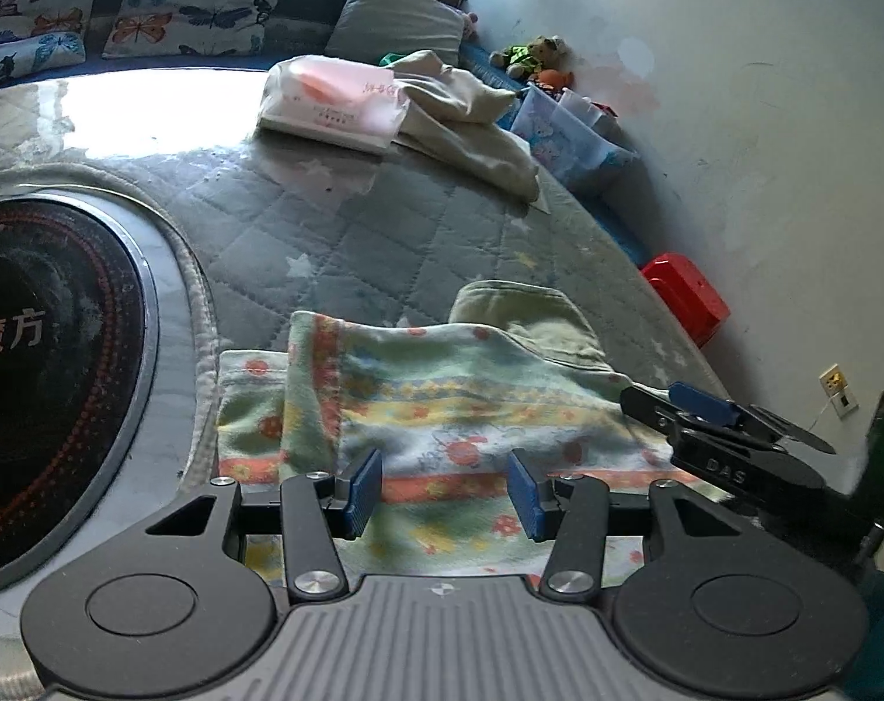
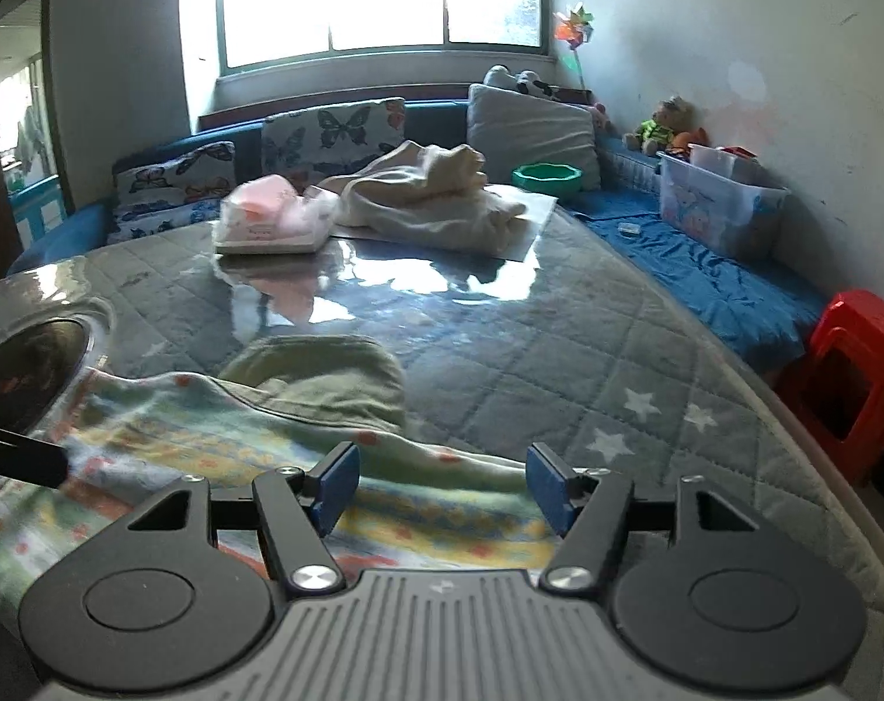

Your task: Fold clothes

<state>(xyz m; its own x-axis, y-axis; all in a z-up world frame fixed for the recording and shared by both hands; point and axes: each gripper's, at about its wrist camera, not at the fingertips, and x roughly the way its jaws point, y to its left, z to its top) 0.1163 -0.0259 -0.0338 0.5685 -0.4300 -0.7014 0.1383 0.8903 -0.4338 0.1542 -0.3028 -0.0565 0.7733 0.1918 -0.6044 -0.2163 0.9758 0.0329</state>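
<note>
A floral striped garment (image 1: 442, 397) with a plain green hood (image 1: 529, 309) lies partly folded on the quilted table cover. My left gripper (image 1: 445, 490) is open just above its near edge, holding nothing. My right gripper (image 2: 442, 488) is open over the garment (image 2: 220, 438) on its right side, holding nothing. The right gripper also shows in the left wrist view (image 1: 699, 409), at the garment's right edge. The green hood (image 2: 325, 368) lies beyond the right gripper.
A black round induction cooktop (image 1: 39, 368) is set into the table at left. A cream garment (image 1: 471, 117) and a pink plastic bag (image 1: 331, 99) lie at the far side. A red stool (image 2: 856, 374) stands at right, a clear storage box (image 2: 716, 204) on the blue bench.
</note>
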